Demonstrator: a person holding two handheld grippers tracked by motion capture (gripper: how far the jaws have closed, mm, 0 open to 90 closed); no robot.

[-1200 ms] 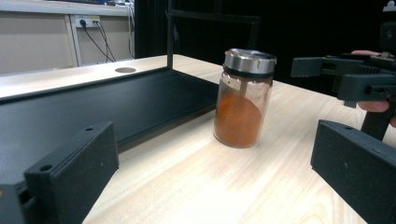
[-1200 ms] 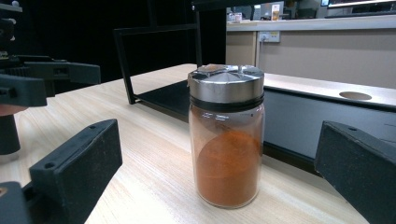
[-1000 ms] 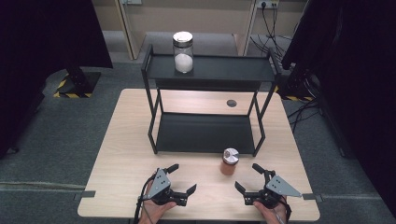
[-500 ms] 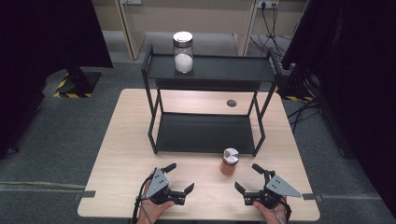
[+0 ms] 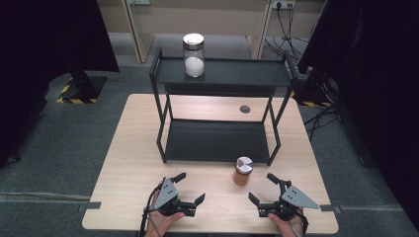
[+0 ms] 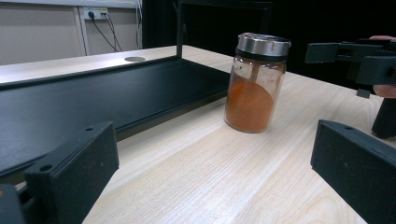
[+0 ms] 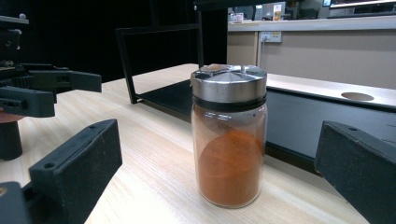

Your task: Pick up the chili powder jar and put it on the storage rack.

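Nearest the table's front edge, just left of and nearer than the spice jar point(image 5: 243, 171): left gripper point(image 5: 189, 189), held in a hand point(image 5: 160, 217), jaws spread wide, gripping nothing, hovering low over or resting on the wooden table point(image 5: 123, 163) — hard to tell which from above. To the right of and nearer than the spice jar: right gripper point(image 5: 262, 188), held in the other hand point(image 5: 291, 226), jaws likewise spread wide and empty, grey three-cornered plate on top.

Between the two grippers and a little beyond them: spice jar itself, upright on the table, glass body part-filled with orange-brown powder, silver metal lid on. In the left gripper view, spice jar point(image 6: 254, 84) ahead and right of centre, well clear of both jaws. In the right gripper view, spice jar point(image 7: 229, 135) close, framed between the open jaws, touching neither.

Just behind the spice jar: black two-tier metal rack point(image 5: 217, 140), lower shelf bare, front right leg near the jar. Farther back, on the top shelf, left of the spice jar's line: taller glass jar point(image 5: 193, 55) with white contents and a silver lid. Beyond the rack, on the table: small dark round grommet point(image 5: 244, 109).
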